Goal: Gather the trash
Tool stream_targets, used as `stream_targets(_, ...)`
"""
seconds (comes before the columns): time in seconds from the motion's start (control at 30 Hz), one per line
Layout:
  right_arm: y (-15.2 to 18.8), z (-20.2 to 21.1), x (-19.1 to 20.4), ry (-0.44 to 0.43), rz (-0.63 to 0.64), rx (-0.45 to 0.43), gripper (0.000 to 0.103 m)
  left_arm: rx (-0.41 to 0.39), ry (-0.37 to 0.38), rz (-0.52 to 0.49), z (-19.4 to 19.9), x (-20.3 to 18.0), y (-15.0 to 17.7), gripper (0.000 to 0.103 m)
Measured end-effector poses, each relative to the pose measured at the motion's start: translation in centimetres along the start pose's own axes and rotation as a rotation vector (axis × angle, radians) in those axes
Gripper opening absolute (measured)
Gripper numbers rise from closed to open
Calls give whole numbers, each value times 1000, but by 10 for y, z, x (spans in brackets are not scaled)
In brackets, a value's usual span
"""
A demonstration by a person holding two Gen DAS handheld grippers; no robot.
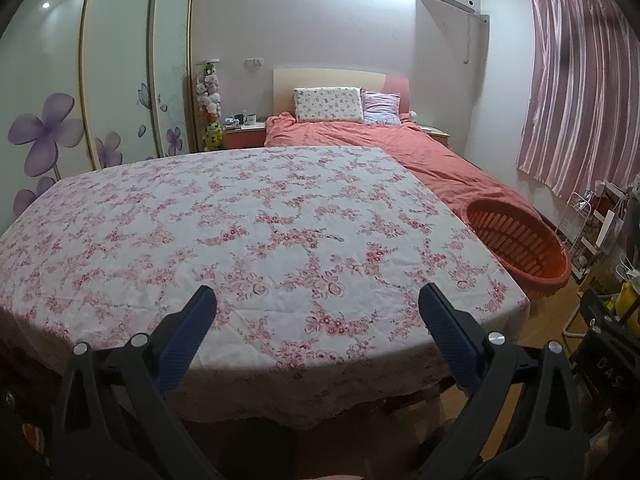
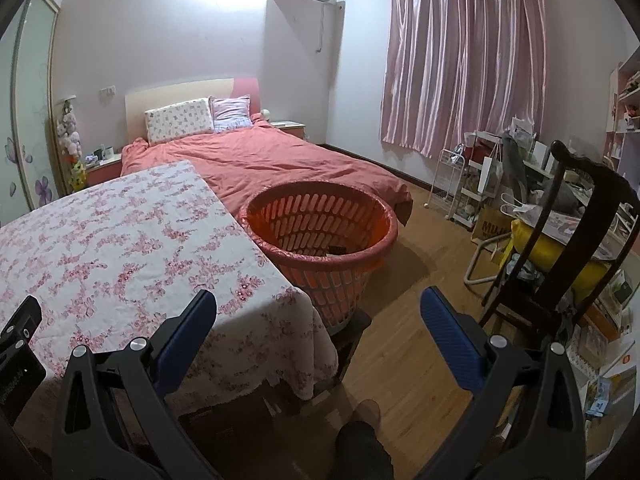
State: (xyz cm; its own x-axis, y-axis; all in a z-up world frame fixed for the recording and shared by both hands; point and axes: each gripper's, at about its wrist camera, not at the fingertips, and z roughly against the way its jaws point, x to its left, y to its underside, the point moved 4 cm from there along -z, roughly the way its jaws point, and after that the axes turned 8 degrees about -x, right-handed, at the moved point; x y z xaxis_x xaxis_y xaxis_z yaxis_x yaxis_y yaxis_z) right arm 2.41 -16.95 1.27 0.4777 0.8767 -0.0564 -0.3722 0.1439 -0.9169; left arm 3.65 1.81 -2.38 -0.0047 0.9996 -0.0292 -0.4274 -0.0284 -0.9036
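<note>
An orange slatted basket [image 2: 320,236] stands on a low stool at the table's right side; it also shows at the right in the left wrist view as the basket [image 1: 520,240]. Something dark [image 2: 338,249] lies at its bottom. The table [image 1: 240,232] wears a white cloth with pink flowers, and I see no loose trash on it. My left gripper [image 1: 318,304] hovers open over the table's near edge, nothing between its blue pads. My right gripper [image 2: 318,306] is open too, over the table's right corner [image 2: 296,292] and the floor, short of the basket.
Behind the table is a bed [image 2: 260,160] with a red cover and two pillows. A dark wooden chair [image 2: 560,240] piled with things stands at the right, with a white rack [image 2: 452,184] and clutter under pink curtains [image 2: 464,56]. Bare wood floor [image 2: 420,280] lies between basket and chair.
</note>
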Motion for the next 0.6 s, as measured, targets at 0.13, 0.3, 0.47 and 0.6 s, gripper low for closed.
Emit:
stream_targets(0.13, 0, 0, -1, -1, -2, 0, 101, 0, 2, -4, 1, -3, 1, 99)
stream_targets(0.3, 1, 0, -2, -4, -4, 2, 101, 0, 2, -8, 2, -6, 1, 99)
stream_targets(0.47, 1, -1, -2, -7, -7, 2, 101, 2, 7, -13, 2, -9, 1, 99)
stream_targets(0.6, 1, -2, -1, -9, -10, 2, 101, 4, 14, -16, 3, -11, 2, 99)
